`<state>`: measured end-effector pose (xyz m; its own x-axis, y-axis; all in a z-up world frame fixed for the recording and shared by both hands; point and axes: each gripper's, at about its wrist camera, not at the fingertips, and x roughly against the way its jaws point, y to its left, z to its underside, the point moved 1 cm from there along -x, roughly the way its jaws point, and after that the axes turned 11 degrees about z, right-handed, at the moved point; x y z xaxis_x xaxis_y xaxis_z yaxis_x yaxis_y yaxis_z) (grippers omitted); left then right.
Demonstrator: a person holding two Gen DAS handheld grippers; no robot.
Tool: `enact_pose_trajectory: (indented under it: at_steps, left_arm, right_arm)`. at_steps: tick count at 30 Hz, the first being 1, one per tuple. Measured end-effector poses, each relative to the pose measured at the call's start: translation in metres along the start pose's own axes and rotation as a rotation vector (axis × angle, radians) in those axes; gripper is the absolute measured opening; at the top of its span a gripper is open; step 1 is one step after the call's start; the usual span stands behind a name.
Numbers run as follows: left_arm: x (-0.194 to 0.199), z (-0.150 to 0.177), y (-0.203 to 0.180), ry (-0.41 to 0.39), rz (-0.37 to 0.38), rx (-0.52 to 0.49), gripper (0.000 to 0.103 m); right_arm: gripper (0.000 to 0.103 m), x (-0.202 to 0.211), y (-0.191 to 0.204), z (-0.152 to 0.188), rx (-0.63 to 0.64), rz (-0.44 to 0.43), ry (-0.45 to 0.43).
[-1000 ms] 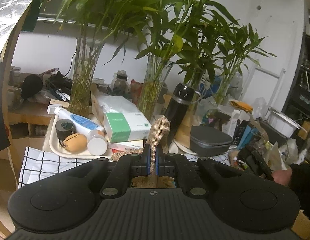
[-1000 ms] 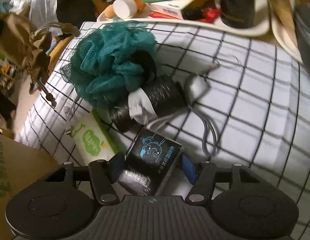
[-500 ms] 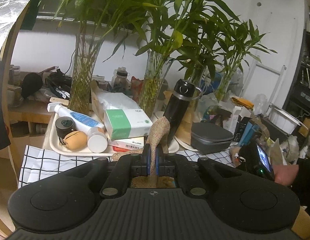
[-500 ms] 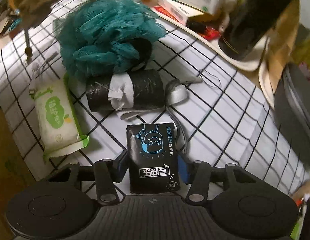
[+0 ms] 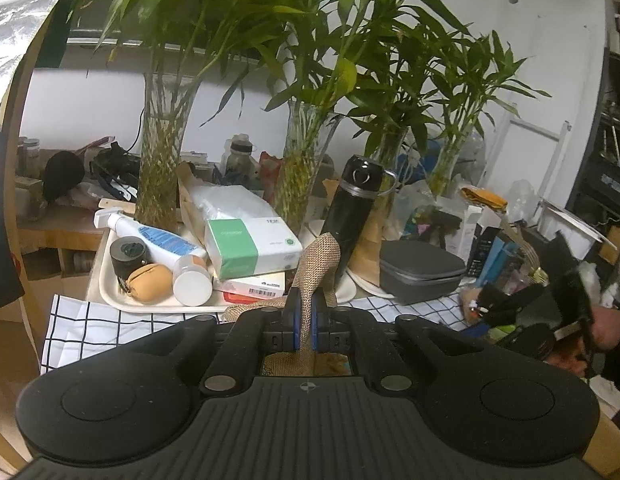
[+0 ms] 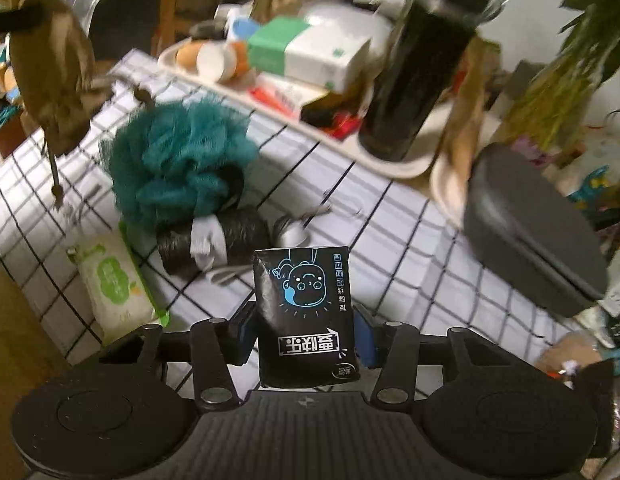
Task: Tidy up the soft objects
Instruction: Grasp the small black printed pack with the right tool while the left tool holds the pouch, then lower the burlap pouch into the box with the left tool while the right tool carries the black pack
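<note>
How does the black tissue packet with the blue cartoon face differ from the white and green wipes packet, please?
The black tissue packet with the blue cartoon face is held off the checked cloth between the pads of the right gripper, while the white and green wipes packet lies flat on that cloth. The black packet is dark and boxy; the wipes packet is pale, with crimped green edges. Both are soft wrapped packs.

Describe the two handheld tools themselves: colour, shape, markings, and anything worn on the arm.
Both tools look alike. The left tool and the right tool each have a matte black body with a ribbed centre plate bearing a small crosshair mark, two round raised discs at the sides, angled black linkage arms with silver pivot pins, and blue pads on black fingers. No cables show. A dark sleeve shows behind the hand at the right edge of the left view.
</note>
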<state>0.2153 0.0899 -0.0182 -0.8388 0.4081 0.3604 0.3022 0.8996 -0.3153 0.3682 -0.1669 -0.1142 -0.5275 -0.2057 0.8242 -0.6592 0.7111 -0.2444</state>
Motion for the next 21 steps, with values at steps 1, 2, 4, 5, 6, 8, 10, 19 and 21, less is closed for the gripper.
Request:
enact_pose_trajectory:
  at_steps: [1,2,4,5,6,8,10,19,21]
  left_arm:
    - [0.001,-0.001,-0.001,-0.003,0.0,-0.001,0.005]
    - [0.003,-0.001,-0.003,-0.007,0.001,-0.002,0.005]
    - [0.006,-0.003,-0.005,-0.013,0.001,-0.004,0.005]
    - [0.007,-0.004,-0.006,-0.017,0.0,-0.003,0.005]
    - [0.009,-0.005,-0.007,-0.02,-0.005,-0.003,0.005]
    - [0.014,-0.007,-0.01,-0.03,-0.01,-0.006,0.005]
    - [0.019,-0.009,-0.014,-0.038,-0.017,-0.015,0.005]
    - [0.037,-0.023,-0.043,-0.056,-0.005,-0.049,0.005]
    - [0.041,-0.026,-0.053,-0.052,0.0,-0.069,0.005]
  right_arm:
    - [0.052,0.005,-0.002,0.0,-0.012,0.005,-0.013]
    - [0.052,0.011,-0.004,0.001,-0.027,0.015,-0.027]
    - [0.052,0.02,-0.009,0.001,-0.07,0.05,-0.049]
    - [0.052,0.025,-0.012,0.001,-0.095,0.07,-0.061]
    - [0.052,0.028,-0.013,0.001,-0.105,0.079,-0.073]
    - [0.052,0.037,-0.016,0.002,-0.12,0.098,-0.097]
    - [0.052,0.047,-0.02,0.004,-0.147,0.112,-0.119]
    - [0.052,0.089,-0.025,0.018,-0.239,0.085,-0.196]
    - [0.052,0.098,-0.024,0.021,-0.252,0.075,-0.211]
